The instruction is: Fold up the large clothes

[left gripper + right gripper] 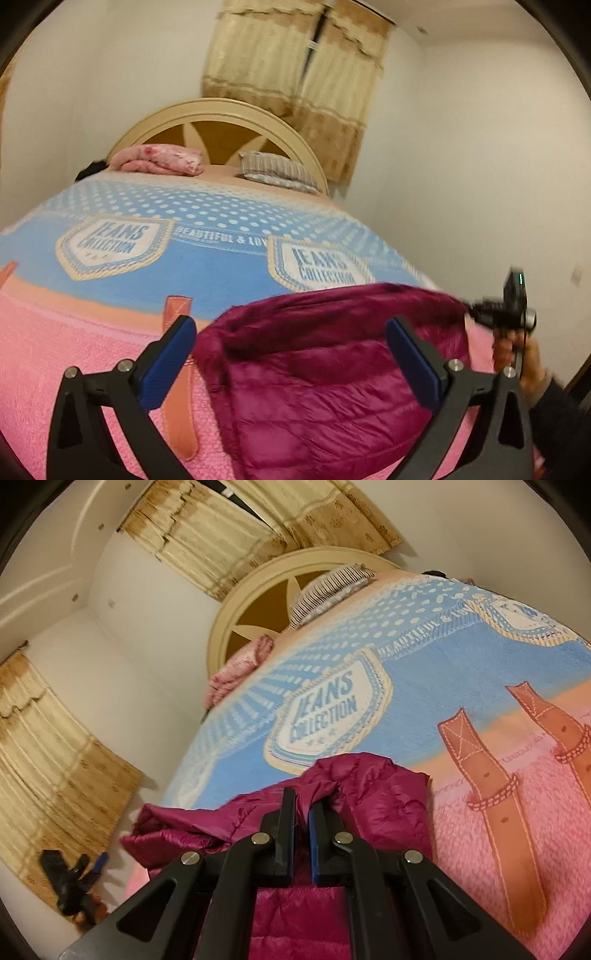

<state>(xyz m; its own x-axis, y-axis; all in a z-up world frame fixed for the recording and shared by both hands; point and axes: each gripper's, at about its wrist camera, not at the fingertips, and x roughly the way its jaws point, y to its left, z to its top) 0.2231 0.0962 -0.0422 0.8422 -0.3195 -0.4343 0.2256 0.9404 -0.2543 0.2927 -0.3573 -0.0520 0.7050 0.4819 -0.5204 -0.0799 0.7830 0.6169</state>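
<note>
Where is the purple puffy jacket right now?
The jacket lies on the pink end of the blanket, near the bed's foot, beside an orange strap print. The right gripper pinches its fabric; the left gripper is open above it.

The magenta jacket [332,387] is quilted cloth with a faint satin sheen, its puffed panels smooth. Under it the blanket [92,350] looks fleecy and matt, nubbly in its near pink part. The left gripper [291,354] has matt black plastic arms, ribbed blue pads [170,360] and shiny metal pivot pins. The far headboard [229,110] is smooth, cream-painted wood; the curtains [295,74] are thin matt cloth.
</note>
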